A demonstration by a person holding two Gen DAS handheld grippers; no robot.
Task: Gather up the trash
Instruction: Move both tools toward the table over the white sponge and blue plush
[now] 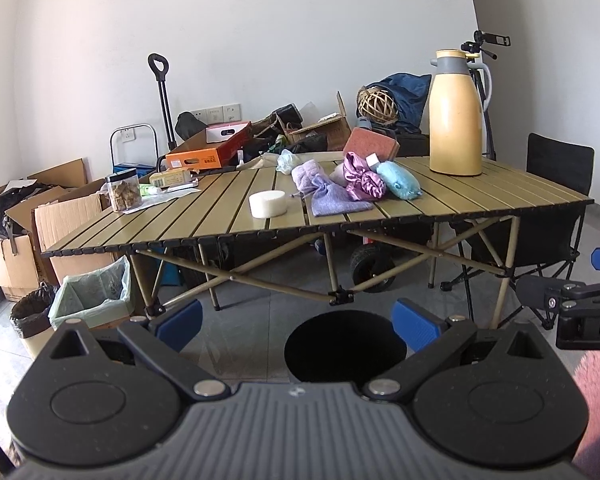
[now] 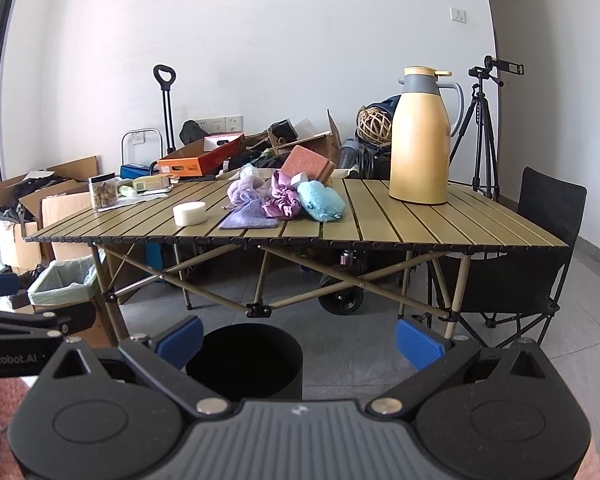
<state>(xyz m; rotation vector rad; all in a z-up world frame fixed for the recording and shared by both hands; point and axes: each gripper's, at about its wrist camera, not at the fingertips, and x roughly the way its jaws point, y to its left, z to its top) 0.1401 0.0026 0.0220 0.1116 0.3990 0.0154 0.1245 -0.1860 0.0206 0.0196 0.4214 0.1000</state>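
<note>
Bin [image 2: 244, 360] sits just below both spread tools.

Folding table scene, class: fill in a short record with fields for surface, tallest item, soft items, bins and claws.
surface: slatted folding table
tallest item: yellow thermos jug, upright, right part of the table
soft items: lilac cloth, purple satin cloth, blue plush, bunched mid-table
bins: black bin on the floor in front; lined bin by the table's left end
claws: left claw open; right claw open, both empty
</note>
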